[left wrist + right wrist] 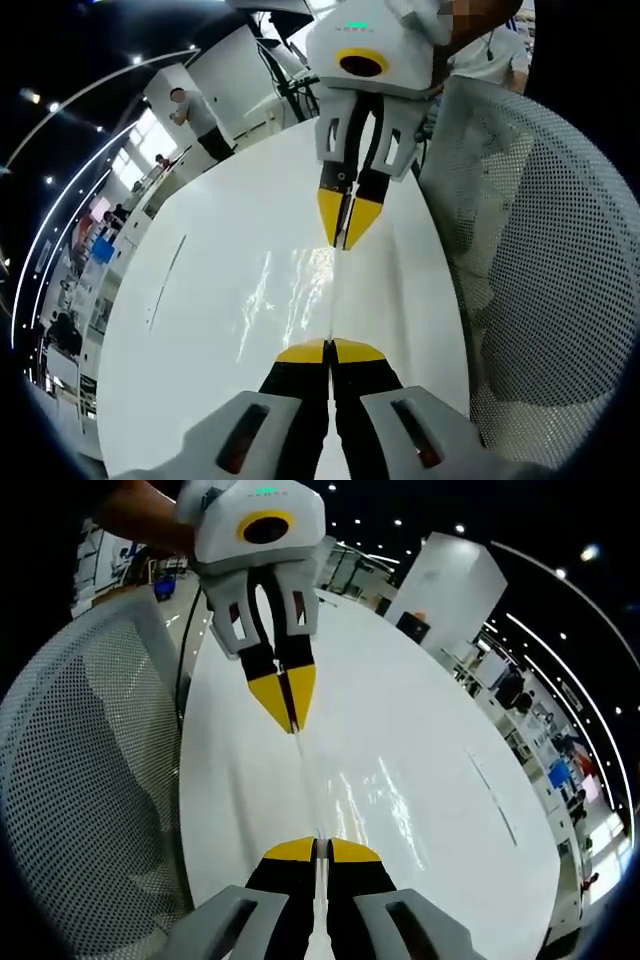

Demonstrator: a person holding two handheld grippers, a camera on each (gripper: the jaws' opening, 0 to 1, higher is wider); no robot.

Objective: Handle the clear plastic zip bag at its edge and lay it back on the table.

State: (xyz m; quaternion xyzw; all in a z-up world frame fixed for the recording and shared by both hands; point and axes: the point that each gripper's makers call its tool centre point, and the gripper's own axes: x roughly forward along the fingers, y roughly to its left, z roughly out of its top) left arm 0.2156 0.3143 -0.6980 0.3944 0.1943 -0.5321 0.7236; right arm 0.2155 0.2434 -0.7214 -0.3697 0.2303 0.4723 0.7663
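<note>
Left tool (329,350) at six o'clock pinching the clear zip bag (300,290) edge, right tool (345,222) at twelve clamping the opposite edge, white tabletop (200,330) beneath, mesh chair (540,260) at three

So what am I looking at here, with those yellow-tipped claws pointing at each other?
These are two hand-held grippers, each carrying its own fisheye camera that looks out along its jaws. In the left gripper view, the left gripper rises from the bottom and the right gripper faces it. The right gripper view is the mirror: the right gripper below, the left gripper opposite. Both are shut on the edge of a clear plastic zip bag, stretched between them over a white table. A mesh chair back stands beside it.
</note>
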